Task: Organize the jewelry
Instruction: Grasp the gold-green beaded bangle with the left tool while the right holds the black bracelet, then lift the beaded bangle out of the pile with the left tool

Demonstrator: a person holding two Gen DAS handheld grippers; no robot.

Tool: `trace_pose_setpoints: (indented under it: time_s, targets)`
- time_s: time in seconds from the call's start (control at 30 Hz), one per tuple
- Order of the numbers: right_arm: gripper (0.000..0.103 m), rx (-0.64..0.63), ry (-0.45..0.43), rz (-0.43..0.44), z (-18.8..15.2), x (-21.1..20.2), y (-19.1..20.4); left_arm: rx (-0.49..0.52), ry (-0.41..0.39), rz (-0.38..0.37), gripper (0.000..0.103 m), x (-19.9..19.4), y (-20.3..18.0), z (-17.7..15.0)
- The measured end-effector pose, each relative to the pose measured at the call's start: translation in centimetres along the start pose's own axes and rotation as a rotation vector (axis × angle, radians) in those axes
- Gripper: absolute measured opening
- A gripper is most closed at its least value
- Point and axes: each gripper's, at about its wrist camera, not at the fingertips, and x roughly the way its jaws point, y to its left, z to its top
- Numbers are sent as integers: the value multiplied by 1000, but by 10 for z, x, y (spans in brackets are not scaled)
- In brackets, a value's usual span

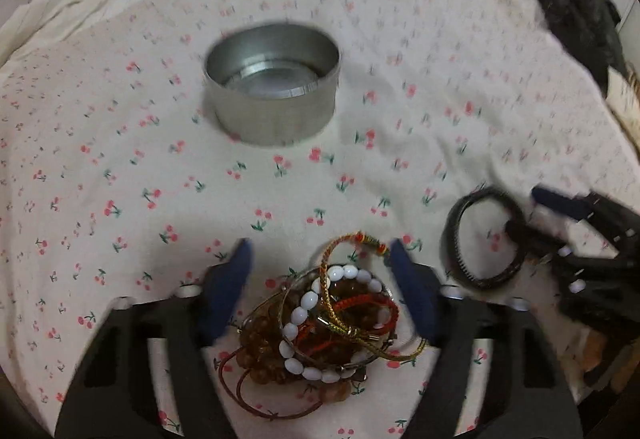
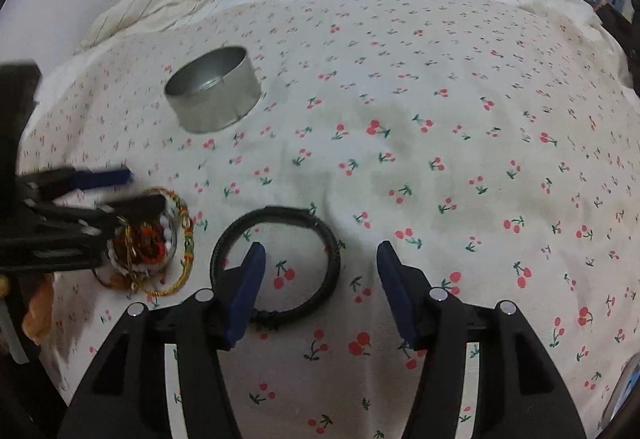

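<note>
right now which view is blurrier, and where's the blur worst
Left wrist view: smeared nearly throughout, metal tin soft-edged, right gripper streaked. Right wrist view: sharp on the black bracelet, only the left gripper blurred; both bend at the edges.

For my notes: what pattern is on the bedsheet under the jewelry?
Cream bedsheet printed with small red cherries on green stems; sharpest in the right wrist view.
</note>
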Motion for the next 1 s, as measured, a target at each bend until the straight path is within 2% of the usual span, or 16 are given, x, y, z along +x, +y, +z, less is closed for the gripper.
trace_pose_setpoints:
  time_s: [0.07,0.13,0.17,0.43,0.57,0.63,0.73,0.77,0.83,0.9,0.97,1.0]
  targets:
    - [57,15,-2,2,2,0,-2,22,30,1,31,4,-2,-2]
    - [57,22,-4,7,2,0,-3,41,5,10,17,-4,-5,-3]
    - [57,26,-6,16,3,0,-3,41,-2,10,3,-7,-5,-2]
    - [57,3,-12,50,2,-2,2,-49,-122,26,3,-47,20,12]
    - [56,-86,21,-1,-4,9,17,-106,-129,52,3,-48,51,11]
    - [50,-90,34,-6,-5,13,16,-121,-119,67,3,-38,62,8]
    - [22,-86,41,-54,-6,16,12,-140,-82,81,4,-17,79,0]
    - [14,-81,35,-62,-5,15,9,-147,-75,79,6,-12,83,-2]
    - [11,-44,7,-31,-3,7,2,-169,-61,61,17,-3,92,-7]
    - [11,-45,-37,-19,-1,-1,4,-188,-78,44,46,1,98,-10]
    - [11,-49,-75,-20,1,-7,8,-203,-103,57,67,1,101,-14]
    - [11,-46,-99,-11,3,-9,8,-212,-115,70,74,1,103,-14]
